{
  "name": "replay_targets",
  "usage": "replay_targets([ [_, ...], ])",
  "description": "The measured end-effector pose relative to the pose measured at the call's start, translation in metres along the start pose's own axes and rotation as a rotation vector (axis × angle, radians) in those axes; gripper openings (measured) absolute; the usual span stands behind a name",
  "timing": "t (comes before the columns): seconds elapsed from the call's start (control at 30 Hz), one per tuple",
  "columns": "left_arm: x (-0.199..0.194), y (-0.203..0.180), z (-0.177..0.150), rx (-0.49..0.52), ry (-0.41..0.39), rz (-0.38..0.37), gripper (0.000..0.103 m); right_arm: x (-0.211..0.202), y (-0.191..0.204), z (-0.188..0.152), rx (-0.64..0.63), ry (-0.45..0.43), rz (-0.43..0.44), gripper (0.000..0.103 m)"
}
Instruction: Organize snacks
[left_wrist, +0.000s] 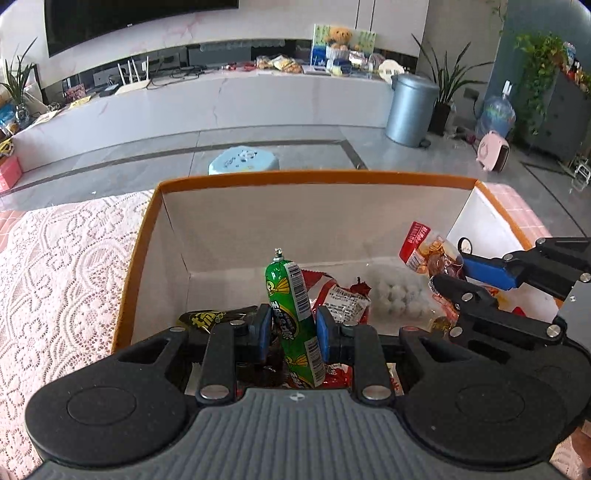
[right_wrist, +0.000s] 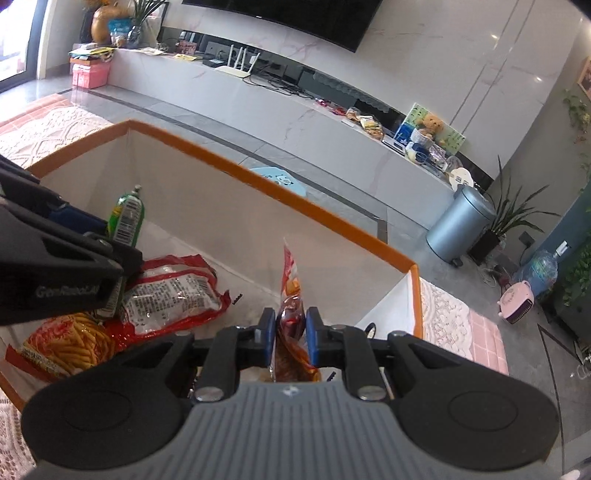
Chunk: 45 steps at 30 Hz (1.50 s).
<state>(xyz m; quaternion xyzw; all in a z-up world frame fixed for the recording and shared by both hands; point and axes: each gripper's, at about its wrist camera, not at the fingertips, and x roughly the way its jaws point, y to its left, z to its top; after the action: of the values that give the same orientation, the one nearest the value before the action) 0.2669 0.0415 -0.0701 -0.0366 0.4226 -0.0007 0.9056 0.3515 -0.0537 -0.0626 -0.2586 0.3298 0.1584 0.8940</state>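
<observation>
Over the orange-rimmed box (left_wrist: 317, 177), left tongs (left_wrist: 293, 328) around green sausage (left_wrist: 295, 317).

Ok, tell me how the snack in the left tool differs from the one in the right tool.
The green sausage stick in the left tool is a plump, firm cylinder with barcodes down its side; the red snack packet in the right tool is a flat, crinkled pouch, partly clear. The sausage stands nearly upright with a clipped tip; the packet is pinched edge-on. Both are held above the orange-rimmed box.

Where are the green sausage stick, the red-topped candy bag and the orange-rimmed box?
green sausage stick (left_wrist: 291, 295), left wrist view, barcode side.
red-topped candy bag (left_wrist: 424, 251), left wrist view, upper part.
orange-rimmed box (left_wrist: 295, 175), left wrist view, far rim.
</observation>
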Motion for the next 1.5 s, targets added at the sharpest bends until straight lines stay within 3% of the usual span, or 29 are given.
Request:
replay_targets([
  [0.33, 0.012, -0.011, 0.007, 0.069, 0.043, 0.056, 0.028, -0.009, -0.007, 0.003, 0.084, 0.014, 0.068, 0.017],
  [0.7, 0.012, -0.015, 0.005, 0.053, 0.025, 0.051, 0.029, -0.029, -0.015, -0.002, 0.11, 0.018, 0.061, 0.063],
  [0.83, -0.004, -0.018, 0.005, 0.053, -0.011, 0.049, 0.052, -0.036, -0.015, -0.005, 0.105, 0.022, 0.048, 0.08],
  [1.03, -0.038, -0.02, 0.004, 0.019, -0.067, 0.041, 0.066, -0.055, -0.013, -0.006, 0.074, 0.012, 0.019, 0.095],
  [1.3, -0.1, -0.027, 0.0, 0.028, -0.209, 0.111, 0.08, -0.1, -0.031, -0.004, 0.147, -0.004, 0.02, 0.099],
  [1.5, -0.146, -0.04, -0.011, 0.083, -0.322, 0.165, 0.085, -0.152, -0.041, -0.009, 0.206, -0.073, 0.029, 0.099],
])
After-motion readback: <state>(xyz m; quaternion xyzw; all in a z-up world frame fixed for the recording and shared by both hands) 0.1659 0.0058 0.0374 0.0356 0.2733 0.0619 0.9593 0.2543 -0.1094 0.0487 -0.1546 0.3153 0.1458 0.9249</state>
